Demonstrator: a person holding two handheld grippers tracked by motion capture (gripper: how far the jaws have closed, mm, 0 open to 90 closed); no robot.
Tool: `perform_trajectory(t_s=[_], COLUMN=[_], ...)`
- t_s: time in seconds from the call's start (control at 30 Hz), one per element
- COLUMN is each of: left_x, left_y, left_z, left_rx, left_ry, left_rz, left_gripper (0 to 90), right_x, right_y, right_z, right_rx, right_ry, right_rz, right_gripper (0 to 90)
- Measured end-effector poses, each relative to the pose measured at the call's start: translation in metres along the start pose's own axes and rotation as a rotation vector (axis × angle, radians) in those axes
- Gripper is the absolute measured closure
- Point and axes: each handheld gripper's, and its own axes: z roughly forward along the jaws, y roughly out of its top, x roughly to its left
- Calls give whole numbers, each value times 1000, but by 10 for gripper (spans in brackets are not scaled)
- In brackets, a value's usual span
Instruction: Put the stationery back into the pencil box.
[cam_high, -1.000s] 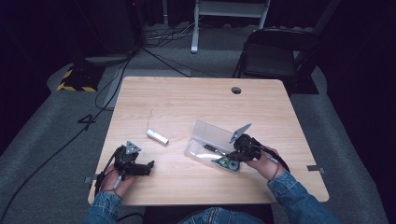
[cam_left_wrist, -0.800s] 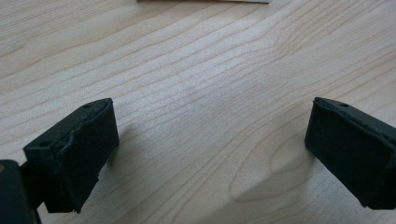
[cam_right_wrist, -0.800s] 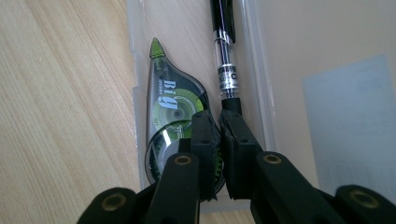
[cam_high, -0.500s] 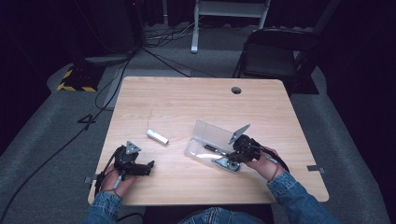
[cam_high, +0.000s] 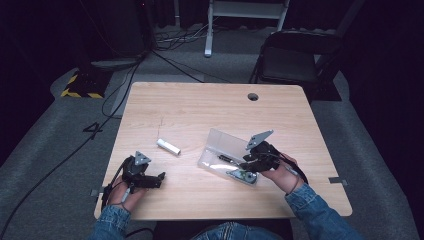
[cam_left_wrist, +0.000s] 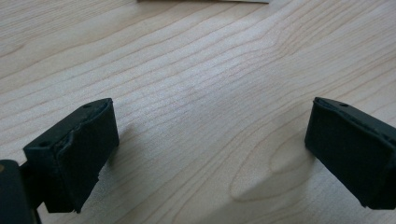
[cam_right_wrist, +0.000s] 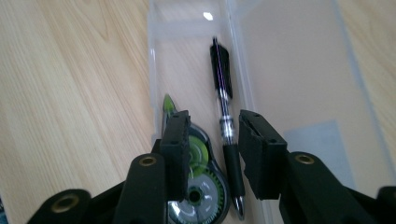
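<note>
The right hand-held gripper (cam_right_wrist: 214, 156) hangs over a clear plastic pencil case (cam_right_wrist: 299, 84) whose lid lies flat beside its tray. Its blocky black jaws have just been opening and now stand narrowly apart, pressing on nothing. Below them in the tray lie two things side by side: a correction tape dispenser (cam_right_wrist: 198, 184), teardrop-shaped, with a see-through shell, green inner wheel and toothed grey gear, and a slim black pen (cam_right_wrist: 225, 116) with a clear barrel section, ribbed rubber grip and metal tip. The dispenser sits against the tray's wall, and the pen lies just beside it, partly between the jaws.

In the high view the case (cam_high: 222, 145) rests on the near right part of the pale wood-grain surface (cam_high: 200, 110), with the right hand-held gripper (cam_high: 248, 169) over its near end.

The left hand-held gripper (cam_left_wrist: 210, 154) sits low over bare grain with its matte, square-edged jaws wide apart and nothing between them. A small white cylinder (cam_high: 168, 146) lies well apart from it on the surface.
</note>
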Motion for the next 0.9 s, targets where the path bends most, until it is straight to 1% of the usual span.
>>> perform_trajectory(t_s=[0.1, 0.2, 0.33, 0.4, 0.53, 0.7, 0.9], left_x=[0, 0, 0, 0, 0, 0, 0], left_y=[0, 0, 0, 0, 0, 0, 0], left_z=[0, 0, 0, 0, 0, 0, 0], left_rx=[-1, -2, -2, -1, -1, -1, -1], left_ry=[0, 0, 0, 0, 0, 0, -1], left_rz=[-3, -2, -3, -3, -3, -3, -1], left_gripper=[31, 31, 30, 30, 31, 30, 30], right_x=[2, 5, 9, 12, 15, 17, 19], right_y=[7, 14, 25, 34, 48, 63, 82], right_z=[-5, -8, -8, -6, -1, 9, 23], right_rx=[-47, -72, -94, -100, -118, -140, -145], right_ry=[-7, -2, 10, 17, 33, 57, 60], right_rz=[0, -6, -22, -34, -43, -32, -34], right_gripper=[618, 600, 596, 596, 596, 596, 585])
